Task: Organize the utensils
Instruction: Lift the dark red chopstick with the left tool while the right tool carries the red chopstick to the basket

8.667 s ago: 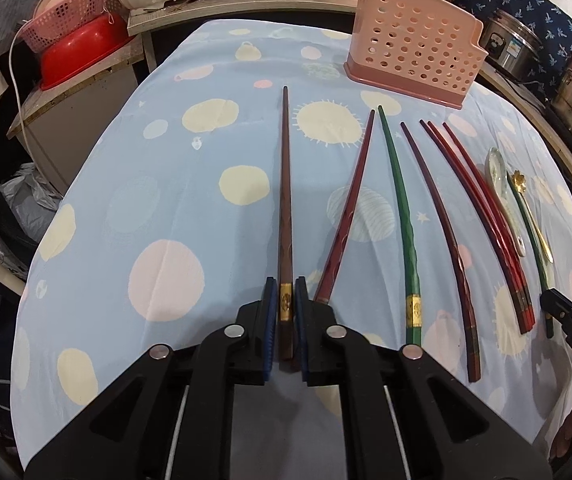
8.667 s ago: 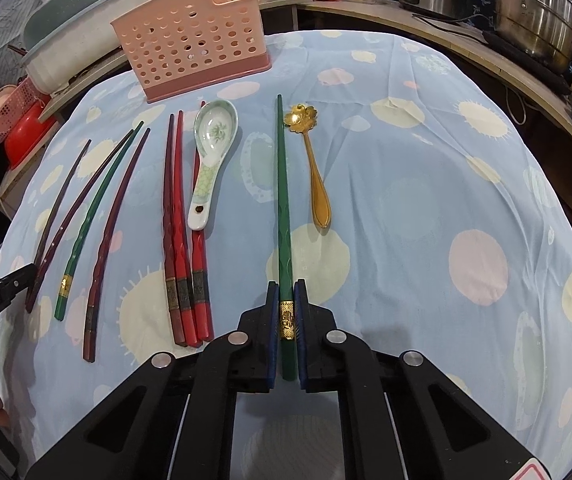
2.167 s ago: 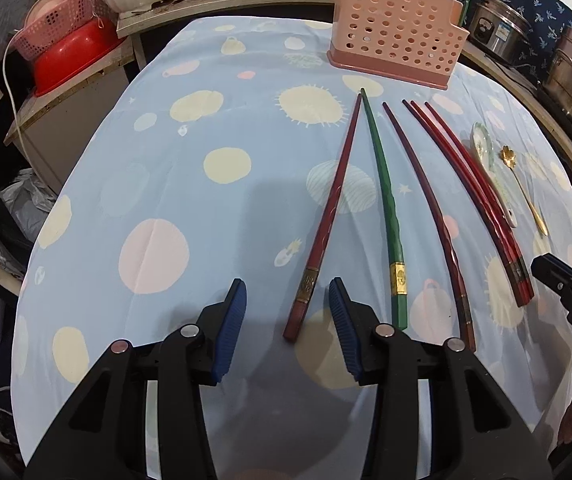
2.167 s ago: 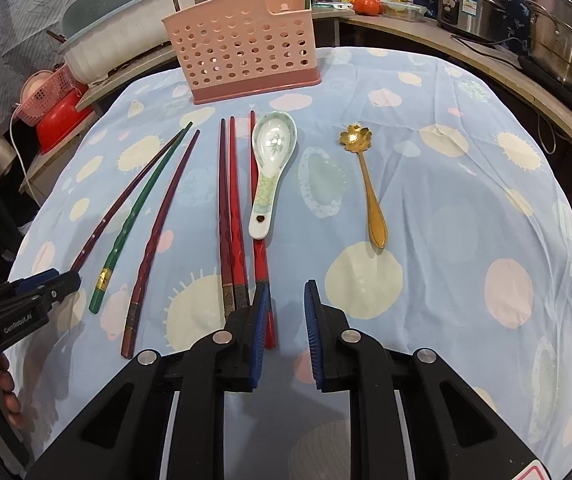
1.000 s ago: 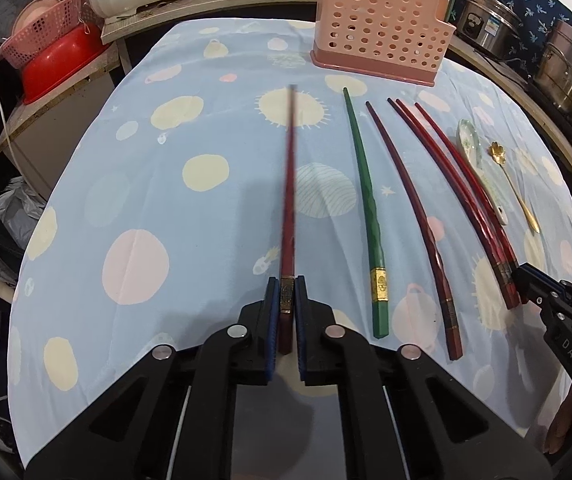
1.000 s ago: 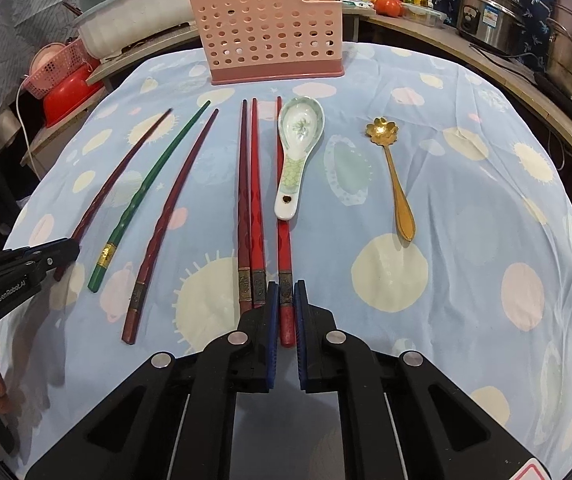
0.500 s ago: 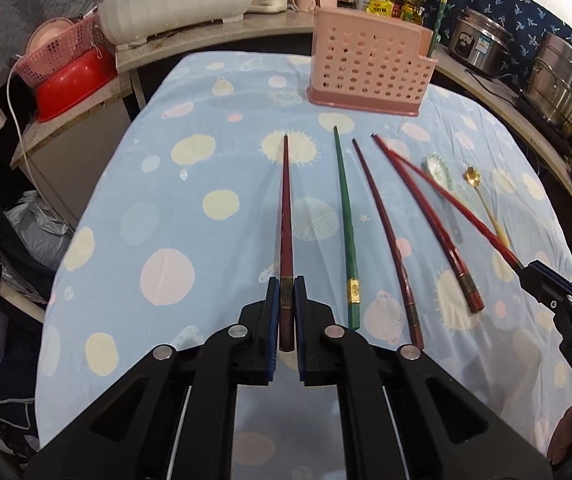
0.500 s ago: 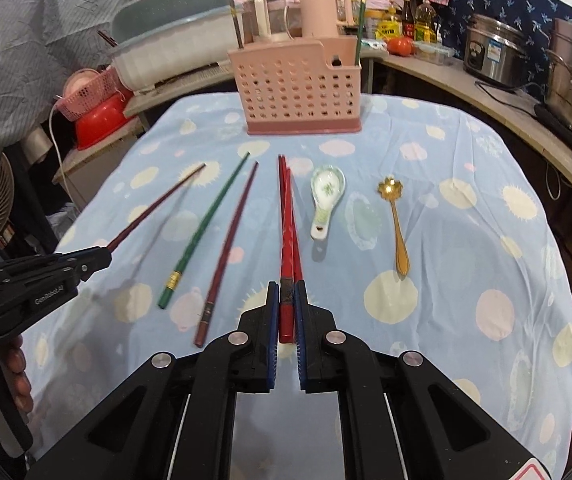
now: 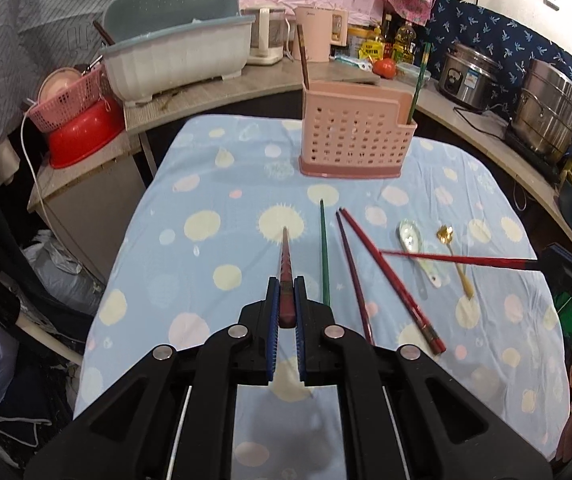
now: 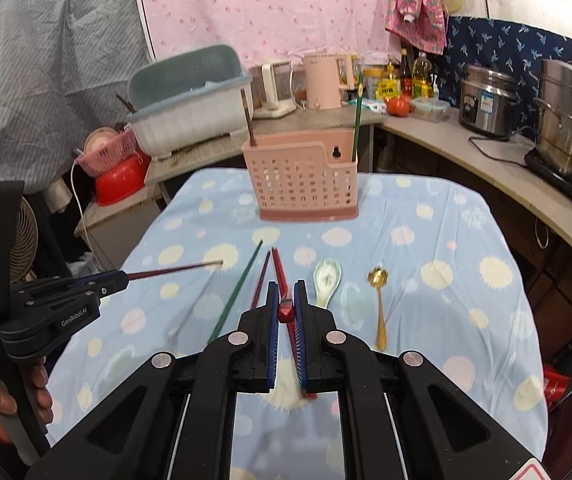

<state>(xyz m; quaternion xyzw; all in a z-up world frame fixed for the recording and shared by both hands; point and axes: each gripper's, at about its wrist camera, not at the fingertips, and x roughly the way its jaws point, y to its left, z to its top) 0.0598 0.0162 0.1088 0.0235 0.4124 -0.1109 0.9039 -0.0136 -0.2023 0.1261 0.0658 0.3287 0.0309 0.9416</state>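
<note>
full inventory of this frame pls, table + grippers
pink caddy: 1, far end of table; a brown and a green chopstick stand in it
green chopstick: 1, lying on cloth
dark red chopstick: 1, on cloth beside the green one
red chopsticks: on cloth, count unclear
ceramic spoon: 1, white-green, on cloth
gold spoon: 1, right of ceramic spoon
tablecloth: blue, spotted
left gripper: shut on maroon chopstick
right gripper: shut on bright red chopstick
</note>
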